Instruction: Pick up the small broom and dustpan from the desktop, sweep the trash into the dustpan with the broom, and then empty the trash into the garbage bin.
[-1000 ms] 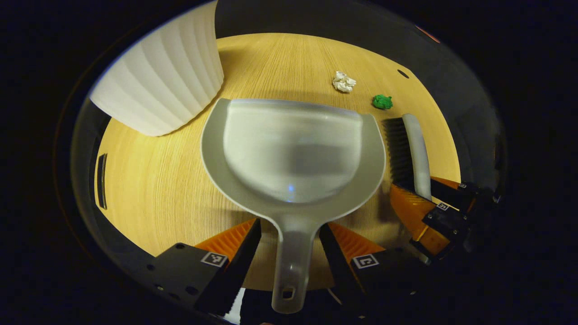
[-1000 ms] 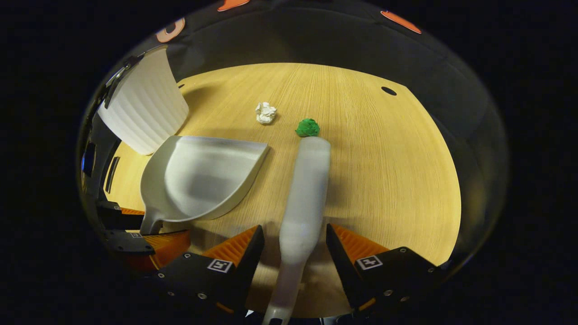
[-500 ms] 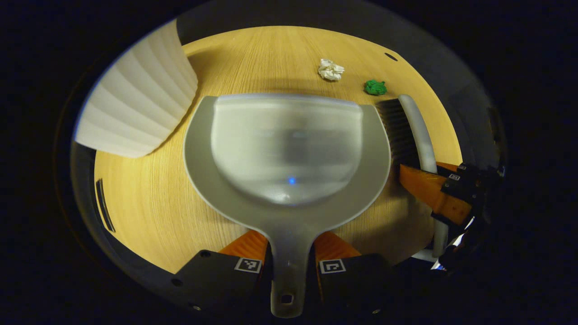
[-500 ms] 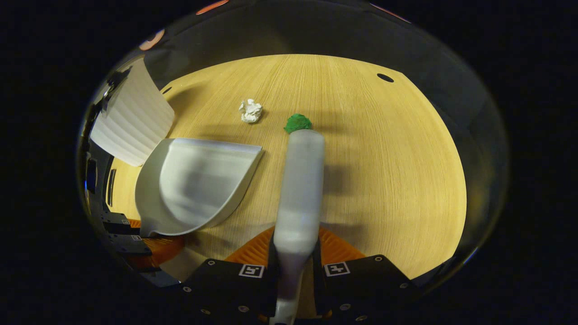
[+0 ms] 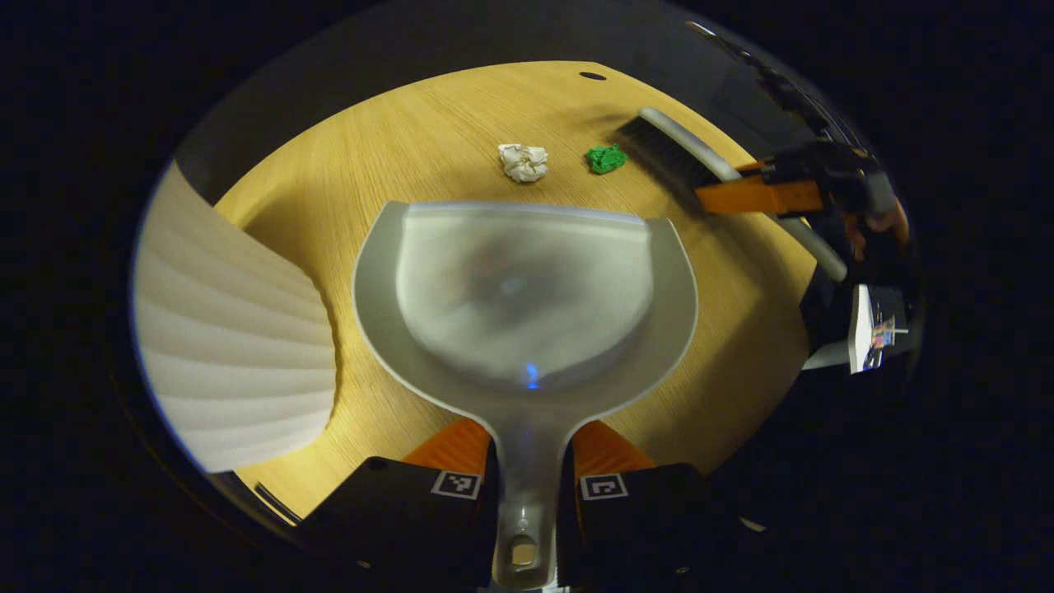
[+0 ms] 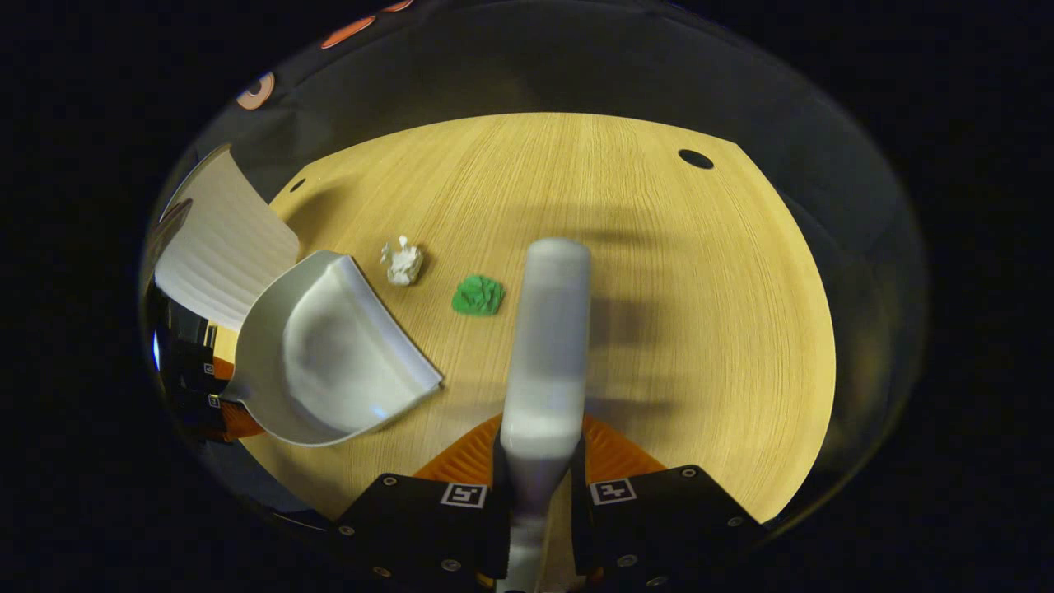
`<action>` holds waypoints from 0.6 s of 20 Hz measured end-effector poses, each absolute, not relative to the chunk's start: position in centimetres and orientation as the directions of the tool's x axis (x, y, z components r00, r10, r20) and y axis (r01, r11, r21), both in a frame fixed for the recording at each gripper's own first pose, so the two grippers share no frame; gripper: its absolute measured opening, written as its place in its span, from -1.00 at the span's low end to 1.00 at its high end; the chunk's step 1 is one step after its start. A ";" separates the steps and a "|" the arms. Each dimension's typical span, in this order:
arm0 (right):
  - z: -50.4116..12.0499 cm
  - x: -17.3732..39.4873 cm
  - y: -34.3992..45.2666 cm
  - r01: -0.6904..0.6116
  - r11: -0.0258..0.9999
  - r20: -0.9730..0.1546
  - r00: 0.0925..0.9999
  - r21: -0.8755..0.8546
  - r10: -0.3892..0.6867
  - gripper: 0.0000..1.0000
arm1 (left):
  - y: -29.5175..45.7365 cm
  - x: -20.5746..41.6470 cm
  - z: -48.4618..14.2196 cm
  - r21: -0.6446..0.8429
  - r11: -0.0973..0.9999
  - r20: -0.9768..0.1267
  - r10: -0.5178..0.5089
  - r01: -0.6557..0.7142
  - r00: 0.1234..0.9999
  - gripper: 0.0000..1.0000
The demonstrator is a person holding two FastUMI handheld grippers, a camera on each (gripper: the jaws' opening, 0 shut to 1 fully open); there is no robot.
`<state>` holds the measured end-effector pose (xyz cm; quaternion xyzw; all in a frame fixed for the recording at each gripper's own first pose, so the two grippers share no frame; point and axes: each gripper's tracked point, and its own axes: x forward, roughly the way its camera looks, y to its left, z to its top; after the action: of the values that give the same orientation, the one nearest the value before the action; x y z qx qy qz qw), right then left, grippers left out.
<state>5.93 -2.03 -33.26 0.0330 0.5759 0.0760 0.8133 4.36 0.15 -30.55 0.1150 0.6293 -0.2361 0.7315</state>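
My left gripper [image 5: 529, 461] is shut on the handle of the grey dustpan [image 5: 527, 296], whose open lip faces two trash balls. In the left gripper view the white paper ball [image 5: 524, 161] and the green ball [image 5: 606, 158] lie just beyond the lip. My right gripper [image 6: 539, 461] is shut on the handle of the small broom [image 6: 547, 329], held above the desk to the right of the green ball [image 6: 478, 295] and the white ball [image 6: 403, 262]. The left gripper view shows the broom [image 5: 675, 152] with its dark bristles beside the green ball, and the right gripper [image 5: 762, 195] clamped on it.
A white ribbed garbage bin [image 5: 230, 346] stands left of the dustpan, seen also as the bin [image 6: 218, 239] behind the dustpan [image 6: 329, 354] in the right gripper view. The wooden desktop [image 6: 700, 313] has a cable hole [image 6: 695, 158] at the far right.
Both grippers went from open a second ago to shut on their handles. Since then the broom has been lifted and moved beyond the dustpan's right side toward the green ball; the dustpan turned toward the trash.
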 end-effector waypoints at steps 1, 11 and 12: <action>-33.4 7.1 -2.1 -0.121 0.982 -0.934 0.311 0.144 0.176 -0.39 | -0.3 5.3 -30.6 -0.142 0.853 -0.972 -0.216 0.502 0.091 -0.41; -34.1 12.4 1.9 -0.488 0.855 -0.947 0.154 0.175 0.281 -0.38 | -1.2 6.1 -31.0 -0.146 0.747 -0.972 -0.230 0.649 0.046 -0.41; -33.6 12.0 2.8 -0.518 0.833 -0.943 0.137 0.194 0.305 -0.39 | -1.4 6.1 -30.6 -0.148 0.740 -0.971 -0.236 0.656 0.047 -0.41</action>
<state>11.98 2.76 -33.63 -0.0893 0.5967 0.2747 0.7487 6.09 -1.44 -30.63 0.1712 0.6130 -0.3170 0.7031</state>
